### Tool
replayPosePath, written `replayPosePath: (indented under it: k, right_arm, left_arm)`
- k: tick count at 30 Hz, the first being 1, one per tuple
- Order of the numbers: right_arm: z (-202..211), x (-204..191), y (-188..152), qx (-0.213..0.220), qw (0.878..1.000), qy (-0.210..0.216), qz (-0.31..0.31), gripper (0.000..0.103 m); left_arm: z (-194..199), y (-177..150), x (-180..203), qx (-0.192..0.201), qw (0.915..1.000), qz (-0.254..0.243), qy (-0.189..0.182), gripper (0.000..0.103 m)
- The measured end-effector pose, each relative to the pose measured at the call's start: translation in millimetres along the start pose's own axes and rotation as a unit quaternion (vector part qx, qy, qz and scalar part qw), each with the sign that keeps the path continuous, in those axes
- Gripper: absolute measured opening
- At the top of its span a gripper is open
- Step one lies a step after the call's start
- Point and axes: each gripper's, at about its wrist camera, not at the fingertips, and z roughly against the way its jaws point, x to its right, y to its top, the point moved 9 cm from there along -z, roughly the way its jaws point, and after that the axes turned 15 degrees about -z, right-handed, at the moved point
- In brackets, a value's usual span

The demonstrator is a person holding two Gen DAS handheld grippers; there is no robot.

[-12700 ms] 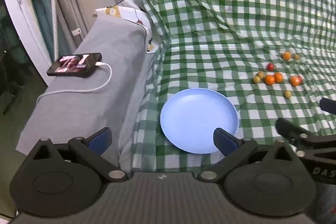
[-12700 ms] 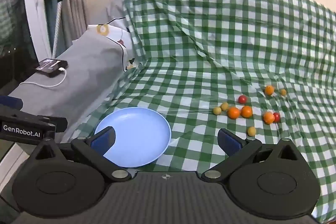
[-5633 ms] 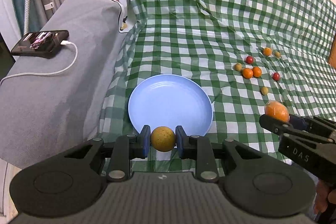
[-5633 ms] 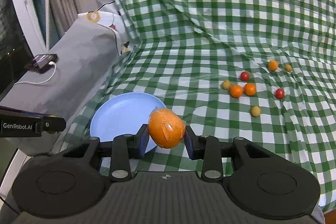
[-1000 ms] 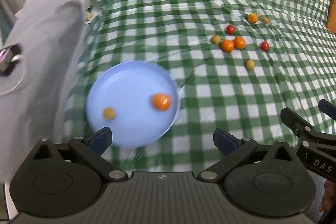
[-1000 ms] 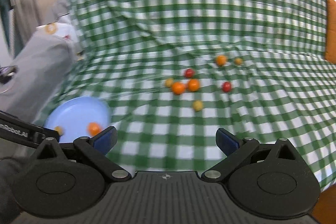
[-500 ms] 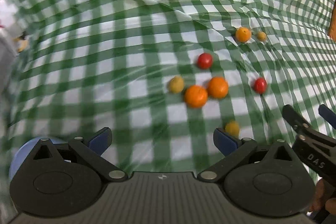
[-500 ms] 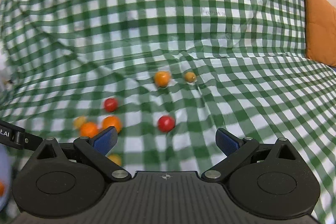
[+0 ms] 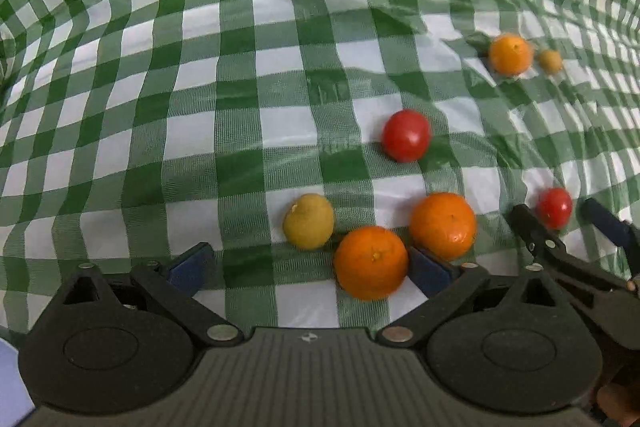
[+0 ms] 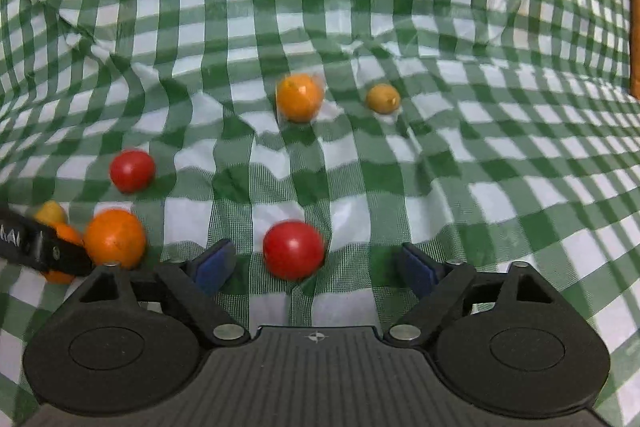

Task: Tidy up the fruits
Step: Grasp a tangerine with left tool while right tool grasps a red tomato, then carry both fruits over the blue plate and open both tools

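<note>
I have my left gripper (image 9: 308, 265) spread wide and low over the green-and-white checked plastic cloth (image 9: 240, 75), holding nothing; a round orange mandarin (image 9: 371, 262) sits between its blue pads, close against the right pad, with a second orange mandarin (image 9: 443, 225) just beyond that pad and a small yellow-green round fruit (image 9: 308, 221) a little to the left. A glossy red cherry tomato (image 9: 406, 135) lies farther out on the cloth. My right gripper (image 10: 316, 265) is also wide and empty, with another red cherry tomato (image 10: 293, 249) resting on the cloth between its fingers, nearer the left one. Beyond it I see a paler orange mandarin (image 10: 299, 97) and a small yellowish fruit (image 10: 383, 98) near each other. A sliver of pale blue plate (image 9: 10, 383) shows at my left view's bottom corner.
</note>
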Motion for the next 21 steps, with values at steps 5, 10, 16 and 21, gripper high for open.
replayPosePath:
  k: [5,10,16,21]
  right_arm:
    - [11,-11,-6,0.005,1.000,0.024,0.020,0.032]
    - [24,-5,0,0.012,1.000,0.012,-0.007,0.031]
    - [58,12,13,0.032,0.999,-0.009,-0.034,0.031]
    - [109,7,9,0.044,0.998,0.008,-0.032,0.031]
  left_arm:
    - [11,1,5,0.014,0.9993,0.005,-0.035,0.039]
    - [30,-6,-1,0.030,0.9990,0.000,-0.032,0.039]
    - [72,-30,-12,0.049,0.9983,0.005,-0.033,0.039]
    - [118,-57,-18,0.071,0.9969,0.003,-0.036,0.039]
